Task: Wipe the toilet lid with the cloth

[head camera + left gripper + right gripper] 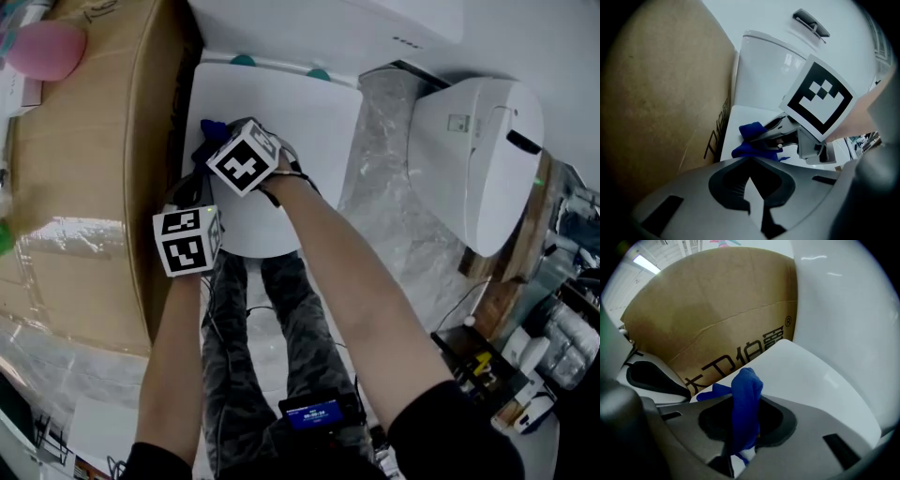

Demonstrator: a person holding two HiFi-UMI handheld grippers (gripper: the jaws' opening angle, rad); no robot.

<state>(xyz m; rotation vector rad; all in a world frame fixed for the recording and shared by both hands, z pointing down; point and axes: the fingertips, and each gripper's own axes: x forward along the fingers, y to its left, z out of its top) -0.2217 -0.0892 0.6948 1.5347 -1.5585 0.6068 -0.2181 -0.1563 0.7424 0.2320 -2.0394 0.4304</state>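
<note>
Grips a blue cloth [746, 397] in the right claw [740, 434], jaws clenched on a bunched fold standing up between them. Rests that cloth on the closed white toilet lid [305, 122], at its left edge, toward the rear left corner, just beside a tall cardboard box [84, 178] with dark print on its side. Carries the left claw [751, 194] clenched shut and empty, jaws together with nothing between, close behind the right one, by the lid's left edge nearer the front. Cannot tell whether it touches the lid. Points both claws steeply downward, marker cubes uppermost. Patterned trousers [281, 347] below the lid's front edge. Past the lid's right edge, well apart: a second white toilet unit [487, 150] beside crinkled plastic sheeting [394, 206].
</note>
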